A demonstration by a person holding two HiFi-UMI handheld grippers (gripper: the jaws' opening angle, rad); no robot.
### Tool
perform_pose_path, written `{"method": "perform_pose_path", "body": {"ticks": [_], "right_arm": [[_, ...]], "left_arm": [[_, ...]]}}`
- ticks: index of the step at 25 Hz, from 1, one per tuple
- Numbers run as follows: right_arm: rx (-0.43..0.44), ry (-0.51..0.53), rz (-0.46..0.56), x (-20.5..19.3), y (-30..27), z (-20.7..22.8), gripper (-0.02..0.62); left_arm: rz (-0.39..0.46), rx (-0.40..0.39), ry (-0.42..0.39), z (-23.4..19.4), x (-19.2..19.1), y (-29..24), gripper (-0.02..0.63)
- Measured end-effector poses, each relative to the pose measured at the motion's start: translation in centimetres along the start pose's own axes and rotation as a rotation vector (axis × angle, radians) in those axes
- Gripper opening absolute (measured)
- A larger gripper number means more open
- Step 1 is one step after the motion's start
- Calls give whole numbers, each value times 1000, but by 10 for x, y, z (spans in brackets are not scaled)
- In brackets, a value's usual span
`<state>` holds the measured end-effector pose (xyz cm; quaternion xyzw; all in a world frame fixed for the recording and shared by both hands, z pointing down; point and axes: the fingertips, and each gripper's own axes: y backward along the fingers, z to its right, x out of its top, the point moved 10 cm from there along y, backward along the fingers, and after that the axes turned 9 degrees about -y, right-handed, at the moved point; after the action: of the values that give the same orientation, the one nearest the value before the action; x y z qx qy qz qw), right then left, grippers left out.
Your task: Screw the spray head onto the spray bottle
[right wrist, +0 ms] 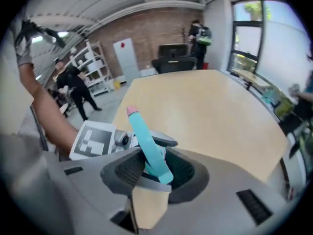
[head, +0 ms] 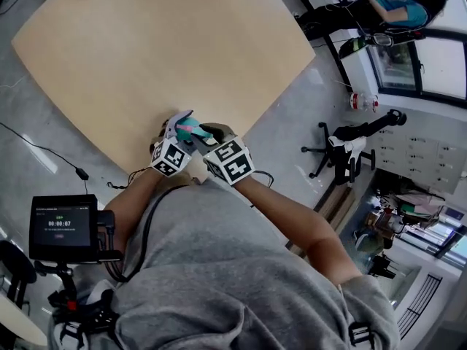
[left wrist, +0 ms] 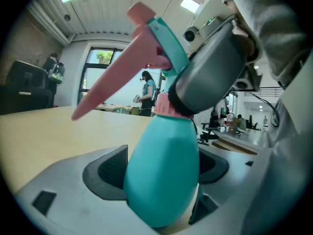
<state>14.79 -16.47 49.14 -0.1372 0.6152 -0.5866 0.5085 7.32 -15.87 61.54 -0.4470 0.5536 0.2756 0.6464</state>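
We stand at the near edge of a pale wooden table point(head: 160, 49), with both tongs brought together just over that edge. Our left gripper point(left wrist: 161, 173) pinches the teal spray bottle point(left wrist: 166, 141) by its rounded body. In the left gripper view the bottle fills the gap between the two dark pads, and both pads lie against its sides. The bottle leans a little to the right in that view. Its pink collar point(left wrist: 168, 106) sits at the neck with the spray head point(left wrist: 164, 43) on top, and the long pink trigger point(left wrist: 112, 80) slants down to the left. We cannot tell whether the collar is screwed fully home.

Our right gripper point(right wrist: 154, 166) reaches in from above and is clamped onto the spray head. In the right gripper view the teal head stands between the ribbed pads, and its pink tip point(right wrist: 132, 111) rises toward the table. Just left of it we see the marker cube point(right wrist: 95, 140) of the left gripper.

In the head view the bottle shows between the two grippers, and we cannot tell whether its base touches the table. At the lower left a small screen point(head: 63, 228) sits on a stand, and an office chair point(head: 343, 148) stands on the floor to the right
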Motion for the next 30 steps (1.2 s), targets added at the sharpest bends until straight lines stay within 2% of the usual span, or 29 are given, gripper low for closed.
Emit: {"method": "perform_pose_path", "body": {"ticks": [3, 5, 9, 12, 14, 16, 17, 19, 21, 22, 27, 30], "right_arm": [[-70, -212, 107, -9, -1, -5, 130], [-57, -233, 126, -11, 0, -3, 132], [9, -37, 36, -5, -1, -1, 134], [16, 151, 18, 7, 15, 1, 174], [22, 325, 29, 17, 33, 2, 199], [70, 556, 13, 26, 51, 1, 204], [100, 706, -13, 31, 58, -1, 204], [130, 1079, -106, 38, 68, -9, 204], [120, 1461, -213, 39, 67, -17, 204], [124, 1606, -249, 39, 63, -22, 204], [232, 2027, -332, 28, 31, -41, 204], [256, 2192, -435, 15, 8, -37, 204]], "left_arm": [[-25, 115, 46, 3, 0, 1, 371], [-28, 117, 51, 4, 0, 0, 371], [-18, 39, 31, 0, -3, -1, 371], [-12, -50, 12, -6, -3, -5, 371], [-16, -140, -6, -11, -3, -8, 371], [-24, -249, -32, -16, -3, -10, 371], [-29, -304, -46, -18, -3, -11, 371], [-38, -396, -73, -22, -3, -12, 371], [-45, -453, -93, -24, -5, -12, 371], [-49, -469, -98, -25, -5, -11, 371], [-69, -510, -109, -27, -7, -12, 371], [-71, -539, -114, -28, -8, -14, 373]]}}
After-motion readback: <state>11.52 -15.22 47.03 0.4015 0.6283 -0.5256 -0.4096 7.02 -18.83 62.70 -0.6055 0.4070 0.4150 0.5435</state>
